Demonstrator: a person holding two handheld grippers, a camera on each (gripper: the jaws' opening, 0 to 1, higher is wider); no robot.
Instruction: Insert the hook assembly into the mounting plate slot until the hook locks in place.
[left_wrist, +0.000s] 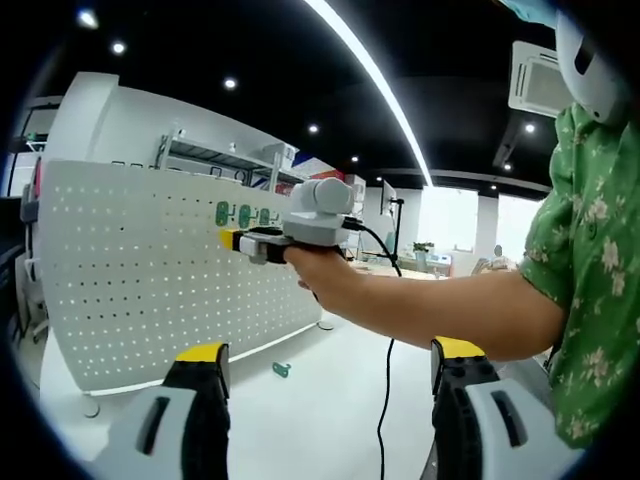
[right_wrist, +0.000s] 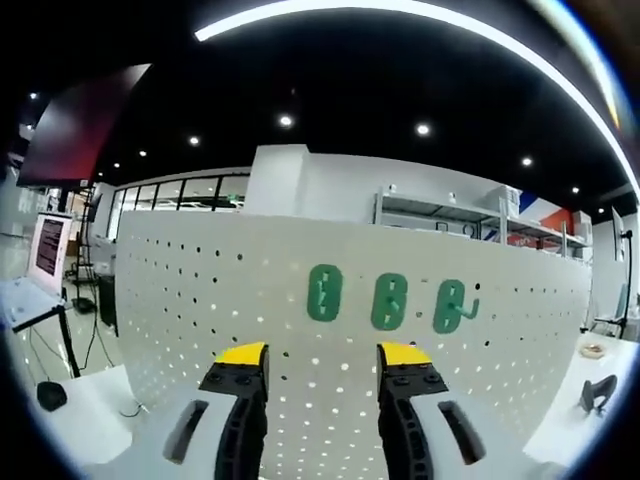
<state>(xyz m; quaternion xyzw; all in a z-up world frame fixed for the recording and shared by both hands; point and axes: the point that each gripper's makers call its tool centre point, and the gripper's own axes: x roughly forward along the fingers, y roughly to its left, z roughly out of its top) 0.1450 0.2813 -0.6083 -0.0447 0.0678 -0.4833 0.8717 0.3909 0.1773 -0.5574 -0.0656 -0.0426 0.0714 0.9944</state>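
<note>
A white pegboard (right_wrist: 200, 300) stands upright and carries three green hook plates: left (right_wrist: 324, 292), middle (right_wrist: 389, 301) and right (right_wrist: 452, 305), the right one with a hook sticking out. My right gripper (right_wrist: 322, 356) is open and empty, facing the board just below the plates. In the left gripper view, a hand holds this right gripper (left_wrist: 240, 243) up close to the green plates (left_wrist: 244, 214) on the pegboard (left_wrist: 130, 280). My left gripper (left_wrist: 328, 355) is open and empty, well back from the board. A loose green piece (left_wrist: 281, 369) lies on the white table (left_wrist: 330, 420).
A person's arm (left_wrist: 440, 310) and green floral sleeve (left_wrist: 590, 260) cross the left gripper view, with a black cable (left_wrist: 385, 400) hanging below. Left of the board are a monitor (right_wrist: 48, 250) and a dark mouse (right_wrist: 50, 395). A black object (right_wrist: 598, 392) lies at the right.
</note>
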